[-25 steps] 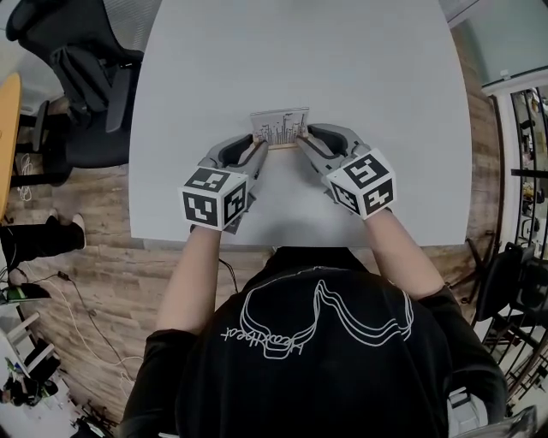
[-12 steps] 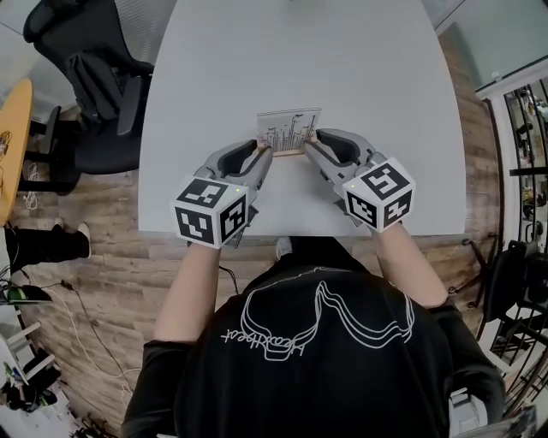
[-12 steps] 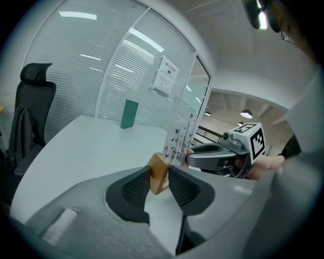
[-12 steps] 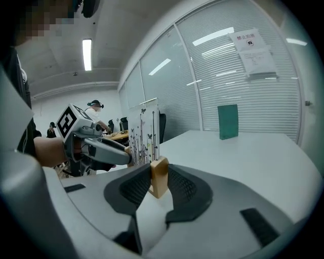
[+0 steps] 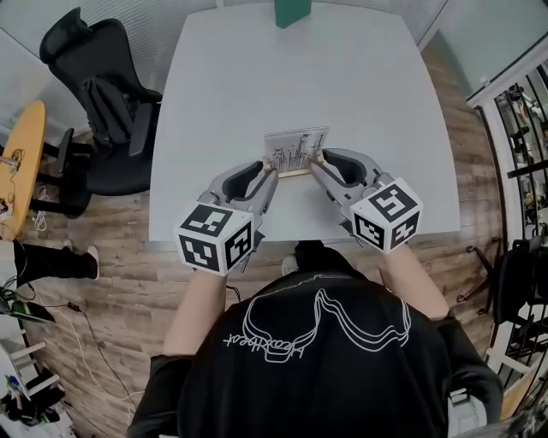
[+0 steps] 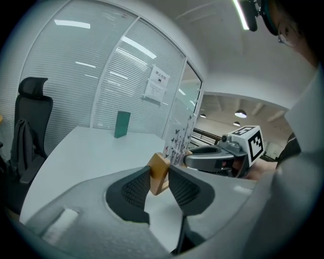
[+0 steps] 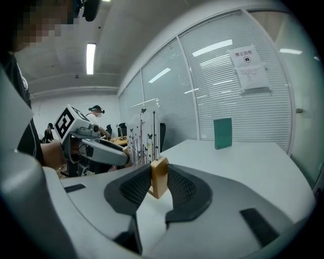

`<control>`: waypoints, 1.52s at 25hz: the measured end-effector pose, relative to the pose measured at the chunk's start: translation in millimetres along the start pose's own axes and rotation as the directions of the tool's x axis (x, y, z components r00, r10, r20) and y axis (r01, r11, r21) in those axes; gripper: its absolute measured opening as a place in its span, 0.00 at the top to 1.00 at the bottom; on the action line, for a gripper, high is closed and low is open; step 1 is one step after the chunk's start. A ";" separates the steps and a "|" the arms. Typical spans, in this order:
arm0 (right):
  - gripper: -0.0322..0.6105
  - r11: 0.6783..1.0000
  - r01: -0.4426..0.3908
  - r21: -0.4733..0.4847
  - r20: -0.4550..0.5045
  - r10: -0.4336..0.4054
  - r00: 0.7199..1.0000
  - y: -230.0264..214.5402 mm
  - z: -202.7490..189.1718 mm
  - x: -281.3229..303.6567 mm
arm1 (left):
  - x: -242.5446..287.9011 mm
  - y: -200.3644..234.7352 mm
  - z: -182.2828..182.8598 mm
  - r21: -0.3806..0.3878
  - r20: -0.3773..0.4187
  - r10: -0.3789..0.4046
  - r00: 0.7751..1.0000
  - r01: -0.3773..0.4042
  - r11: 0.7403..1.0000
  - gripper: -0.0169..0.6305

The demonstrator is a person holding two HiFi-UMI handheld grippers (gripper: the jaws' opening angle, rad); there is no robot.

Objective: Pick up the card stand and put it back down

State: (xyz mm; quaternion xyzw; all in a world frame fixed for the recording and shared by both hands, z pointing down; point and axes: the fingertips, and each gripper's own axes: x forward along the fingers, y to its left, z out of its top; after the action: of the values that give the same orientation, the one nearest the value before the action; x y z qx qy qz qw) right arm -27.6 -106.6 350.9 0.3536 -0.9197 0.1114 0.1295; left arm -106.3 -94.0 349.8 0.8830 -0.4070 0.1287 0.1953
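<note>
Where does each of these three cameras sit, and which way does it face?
Head view: on the person's head, facing steeply down at table, card stand, left tool, right tool, forearms, shirt.
Left gripper view: on the left tool, facing along its jaws clamping the stand's wooden end; right tool opposite.
Right gripper view: on the right tool, facing back; left tool opposite.
All share the card stand and green block.

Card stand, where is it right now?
In the head view the card stand is at the middle of the white table, toward the near edge, its wooden ends pinched by the left tongs and right tongs.
</note>
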 end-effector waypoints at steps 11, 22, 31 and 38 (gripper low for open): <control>0.79 0.999 0.036 -0.013 -0.001 -0.036 0.999 13.6 -4.8 -24.3 | -11.9 -20.9 -3.8 0.031 -0.017 -0.027 0.999 0.028 0.999 0.79; 0.79 0.999 0.035 -0.036 0.004 -0.035 0.999 21.8 -7.3 -32.9 | -20.5 -30.3 -10.5 0.037 -0.018 -0.015 1.000 0.015 0.999 0.79; 0.79 0.998 0.036 -0.043 0.003 -0.036 0.999 19.2 -5.6 -29.5 | -18.1 -26.7 -7.8 0.037 -0.014 -0.014 1.000 0.015 0.999 0.79; 0.79 0.998 0.038 -0.049 0.002 -0.038 0.999 0.1 4.3 -18.1 | -1.9 -16.1 7.3 0.042 -0.012 -0.009 1.000 0.010 0.999 0.79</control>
State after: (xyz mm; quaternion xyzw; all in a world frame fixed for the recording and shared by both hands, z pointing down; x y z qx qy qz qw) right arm -15.4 -96.6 341.2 0.3678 -0.9153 0.0861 0.1398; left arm -94.6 -86.5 338.7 0.8881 -0.3988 0.1415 0.1796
